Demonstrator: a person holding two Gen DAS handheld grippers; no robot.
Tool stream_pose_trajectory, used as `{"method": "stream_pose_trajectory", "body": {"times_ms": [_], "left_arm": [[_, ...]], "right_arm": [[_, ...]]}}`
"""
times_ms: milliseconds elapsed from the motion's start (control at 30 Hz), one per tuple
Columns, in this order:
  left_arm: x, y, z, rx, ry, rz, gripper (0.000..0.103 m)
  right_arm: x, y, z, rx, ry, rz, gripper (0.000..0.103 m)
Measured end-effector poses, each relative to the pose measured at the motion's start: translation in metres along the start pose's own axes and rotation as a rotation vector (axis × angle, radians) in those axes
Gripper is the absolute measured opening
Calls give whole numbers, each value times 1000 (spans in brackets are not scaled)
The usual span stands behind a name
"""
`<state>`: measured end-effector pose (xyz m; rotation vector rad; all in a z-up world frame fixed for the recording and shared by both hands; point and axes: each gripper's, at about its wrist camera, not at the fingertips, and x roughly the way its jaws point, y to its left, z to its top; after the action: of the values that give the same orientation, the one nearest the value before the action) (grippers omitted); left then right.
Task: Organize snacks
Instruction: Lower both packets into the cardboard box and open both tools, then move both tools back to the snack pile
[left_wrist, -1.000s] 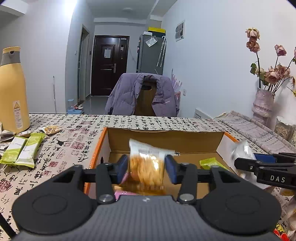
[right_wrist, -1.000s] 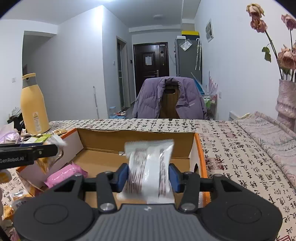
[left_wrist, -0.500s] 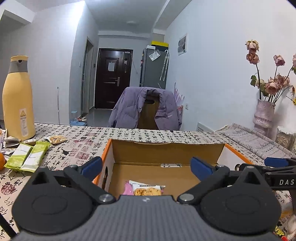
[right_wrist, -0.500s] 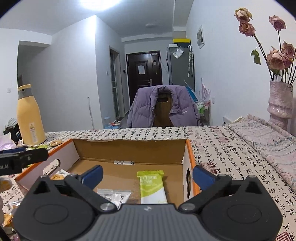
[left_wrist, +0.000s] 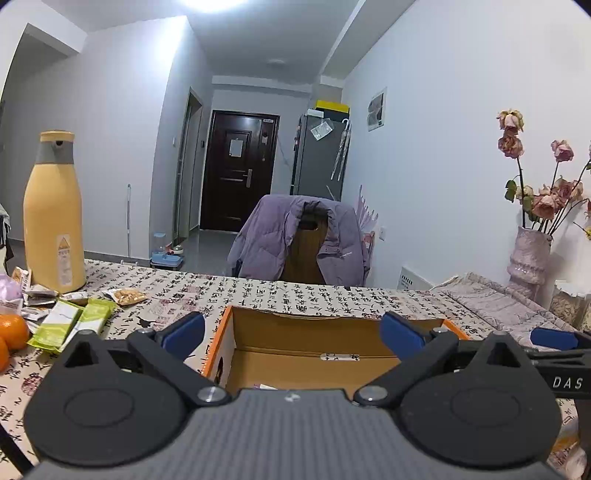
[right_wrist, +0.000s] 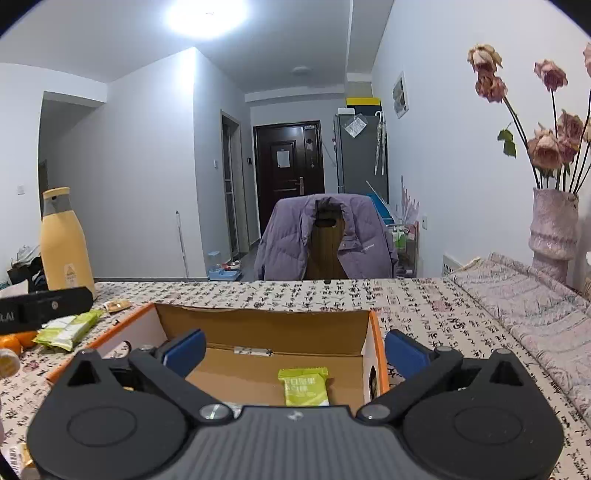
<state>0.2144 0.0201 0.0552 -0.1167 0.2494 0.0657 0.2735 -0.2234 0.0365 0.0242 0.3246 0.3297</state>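
An open cardboard box (left_wrist: 295, 325) with orange edges sits on the patterned tablecloth, also seen in the right wrist view as the box (right_wrist: 258, 321). My left gripper (left_wrist: 291, 332) hovers over its near side, open and empty. My right gripper (right_wrist: 295, 349) hangs above the same box, open with nothing between its blue pads. A green snack packet (right_wrist: 304, 386) lies on the box floor. Only a sliver of another wrapper (left_wrist: 264, 387) shows in the left wrist view. Two green packets (left_wrist: 72, 325) and a small nut packet (left_wrist: 125, 296) lie on the table left of the box.
A tall yellow bottle (left_wrist: 53, 214) stands at the left, with oranges (left_wrist: 11, 332) and loose wrappers near it. A vase of dried roses (right_wrist: 552, 229) stands at the right on a folded blanket (right_wrist: 535, 306). A chair with a purple jacket (left_wrist: 299, 240) faces the table's far side.
Both grippers let go of their snack packets, which dropped into the box, and opened wide. Both have since risen, so the box sits lower in each view.
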Motion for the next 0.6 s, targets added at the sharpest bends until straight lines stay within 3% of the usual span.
{"method": "stream_pose_trajectory", "body": {"times_ms": [600], "left_arm": [[-83,4,-14,20,-10,15,103]], "right_arm": [[-83,19,-8,-39,-9,2,103]]}}
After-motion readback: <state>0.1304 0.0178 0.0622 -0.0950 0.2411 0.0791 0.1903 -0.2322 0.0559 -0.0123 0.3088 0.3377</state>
